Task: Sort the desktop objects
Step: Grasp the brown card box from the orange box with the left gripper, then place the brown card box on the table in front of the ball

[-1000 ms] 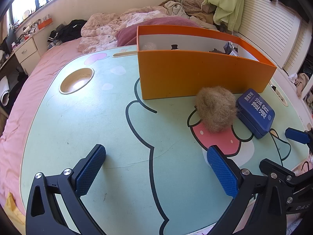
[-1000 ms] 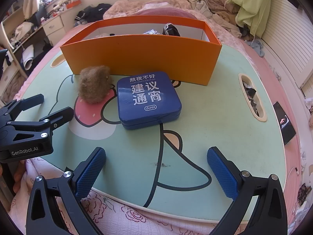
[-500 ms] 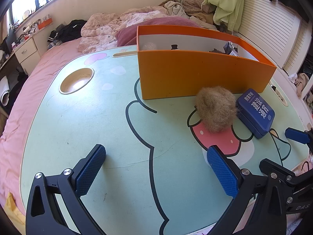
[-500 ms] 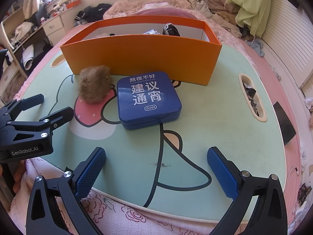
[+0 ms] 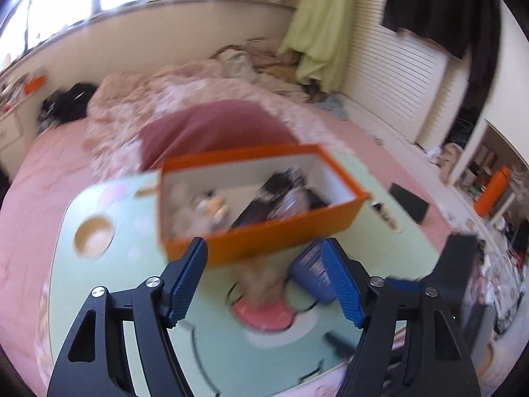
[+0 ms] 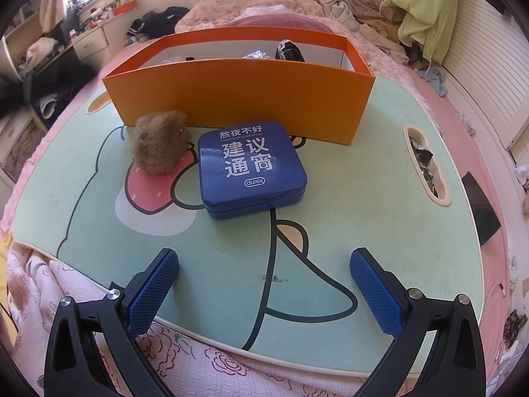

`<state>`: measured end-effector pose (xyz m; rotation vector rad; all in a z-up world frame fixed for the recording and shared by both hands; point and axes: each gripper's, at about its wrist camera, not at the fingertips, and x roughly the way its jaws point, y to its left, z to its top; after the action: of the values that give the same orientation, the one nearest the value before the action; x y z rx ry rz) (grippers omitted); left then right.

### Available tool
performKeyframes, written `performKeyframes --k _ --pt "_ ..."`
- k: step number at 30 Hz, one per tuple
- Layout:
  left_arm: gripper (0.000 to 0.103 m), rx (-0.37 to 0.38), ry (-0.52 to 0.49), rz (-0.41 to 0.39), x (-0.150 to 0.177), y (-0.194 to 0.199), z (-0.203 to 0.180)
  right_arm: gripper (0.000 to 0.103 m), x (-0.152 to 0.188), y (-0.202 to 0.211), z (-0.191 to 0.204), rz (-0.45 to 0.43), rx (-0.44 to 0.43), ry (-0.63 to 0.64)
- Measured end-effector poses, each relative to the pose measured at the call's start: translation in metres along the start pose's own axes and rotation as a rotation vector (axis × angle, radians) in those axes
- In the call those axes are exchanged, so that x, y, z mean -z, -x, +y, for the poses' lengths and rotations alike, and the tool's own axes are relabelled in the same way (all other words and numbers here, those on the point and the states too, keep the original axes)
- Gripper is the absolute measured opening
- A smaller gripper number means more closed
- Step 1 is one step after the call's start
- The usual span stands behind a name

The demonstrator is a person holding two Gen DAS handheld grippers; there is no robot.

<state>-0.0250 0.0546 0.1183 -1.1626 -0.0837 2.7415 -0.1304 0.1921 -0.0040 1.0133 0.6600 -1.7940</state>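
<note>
While the left-wrist picture is smeared by blur, it shows the left gripper (image 5: pixel 264 278) up above the table (image 5: pixel 99 297), looking down past the near wall of the orange box (image 5: pixel 274 235) into its white inside, where dark and pale items lie too blurred to name. Its jaws have just been closing and stand partly apart with nothing gripped between them; the fluffy ball (image 5: pixel 261 278) and the blue tin (image 5: pixel 310 274) show in the gap, down on the table and clear of the pads. In the right-wrist view, which is sharp, the right gripper (image 6: pixel 264 289) hangs over the near edge of the table (image 6: pixel 380 165) with its jaws spread wide and empty. Ahead of it the blue tin (image 6: pixel 251 168) lies flat, lid up, with white lettering, just in front of the box (image 6: pixel 241 99). Left of the tin the brown fluffy ball (image 6: pixel 160 145) sits on the pink strawberry print, close beside the tin and near the box wall. Inside the box a dark bundle and a bit of foil peek over the rim. A slot (image 6: pixel 426 165) in the table at right holds dark scraps, and a phone (image 6: pixel 481 211) lies on the pink sheet beyond that edge.
</note>
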Motion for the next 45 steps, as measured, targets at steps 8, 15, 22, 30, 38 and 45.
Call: performKeyframes --k 8,15,22,30,38,45 --pt "0.027 0.060 0.020 0.303 -0.058 -0.103 -0.028 0.103 0.000 0.000 0.001 -0.001 0.000 0.000" --pt "0.027 -0.053 0.043 0.354 -0.053 -0.136 -0.024 0.103 -0.002 -0.001 0.005 -0.001 0.001 0.000" --pt "0.020 -0.056 0.043 0.356 -0.046 -0.141 -0.011 0.103 -0.002 -0.001 0.008 -0.002 0.003 -0.001" --pt "0.020 0.111 0.065 0.045 -0.050 -0.018 0.004 0.103 -0.001 -0.002 0.009 -0.003 0.003 -0.001" --pt "0.020 0.159 0.142 0.033 0.027 -0.005 0.019 0.103 -0.002 -0.002 0.010 -0.003 0.002 0.000" --pt "0.020 0.083 0.231 -0.033 0.080 -0.007 0.050 0.103 -0.001 -0.002 0.009 -0.003 0.002 0.001"
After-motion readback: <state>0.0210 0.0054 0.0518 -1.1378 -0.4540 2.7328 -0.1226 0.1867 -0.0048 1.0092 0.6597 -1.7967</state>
